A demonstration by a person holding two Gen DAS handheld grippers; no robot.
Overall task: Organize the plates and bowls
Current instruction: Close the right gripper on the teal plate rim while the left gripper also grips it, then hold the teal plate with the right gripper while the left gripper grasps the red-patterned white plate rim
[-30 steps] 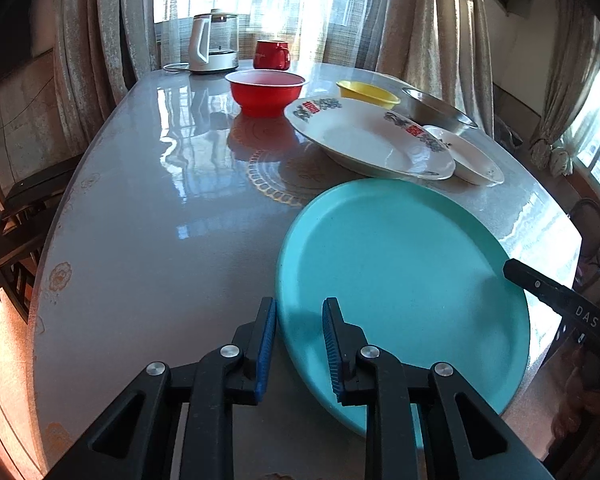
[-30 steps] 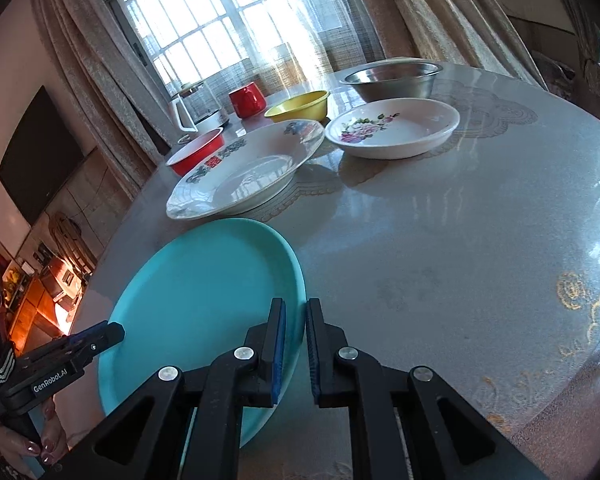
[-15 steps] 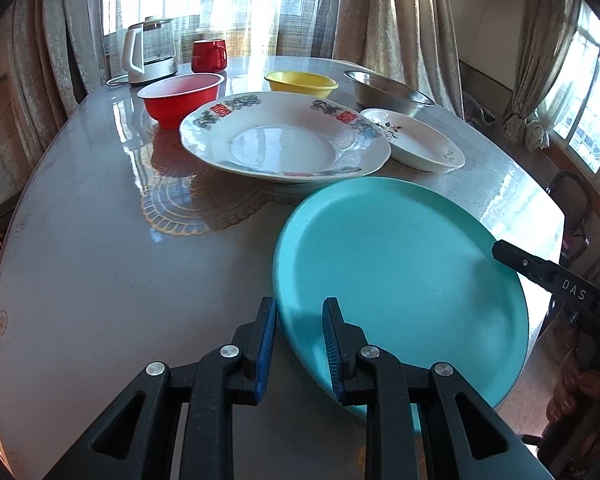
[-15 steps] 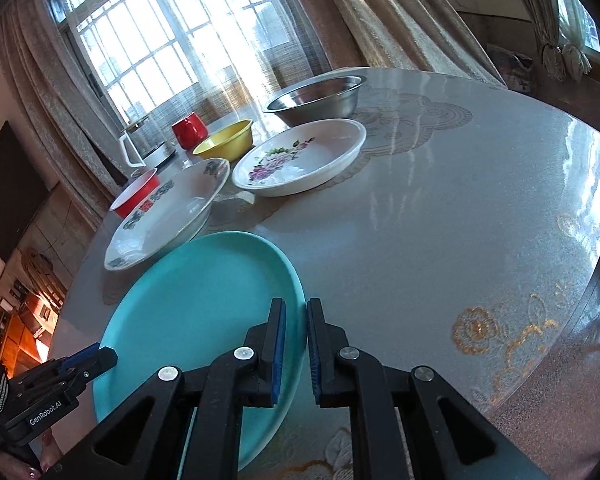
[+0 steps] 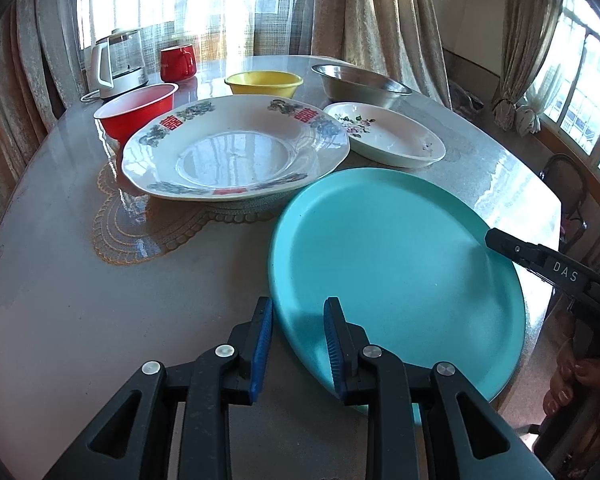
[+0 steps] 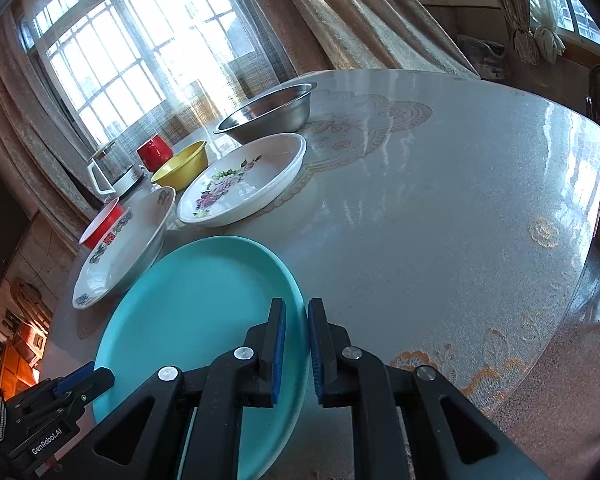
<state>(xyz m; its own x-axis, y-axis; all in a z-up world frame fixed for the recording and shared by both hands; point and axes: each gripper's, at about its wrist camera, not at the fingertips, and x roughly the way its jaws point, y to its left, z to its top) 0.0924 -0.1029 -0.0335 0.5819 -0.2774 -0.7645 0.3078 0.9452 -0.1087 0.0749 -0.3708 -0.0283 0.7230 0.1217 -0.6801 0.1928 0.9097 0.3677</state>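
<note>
A large teal plate point(image 5: 396, 264) is held by its rim between both grippers, just above the near part of the table. My left gripper point(image 5: 298, 312) is shut on its left edge. My right gripper point(image 6: 297, 312) is shut on its right edge point(image 6: 196, 312); one of its fingers point(image 5: 496, 240) shows at the plate's far side in the left wrist view. Just beyond lies a big white plate with red characters point(image 5: 236, 152), with a floral dish point(image 5: 384, 136) to its right. Behind them stand a red bowl point(image 5: 136, 112), a yellow bowl point(image 5: 264, 82) and a steel bowl point(image 5: 360, 84).
A glass kettle point(image 5: 118, 64) and a red mug point(image 5: 176, 63) stand at the table's far edge by the curtained window. The round glossy table point(image 6: 440, 220) has bare surface to the right of the dishes. A chair point(image 5: 564, 184) stands beyond the right edge.
Both grippers have swung sideways together with the teal plate still in them. The white plate and the bowls now sit nearer the middle of both views.
</note>
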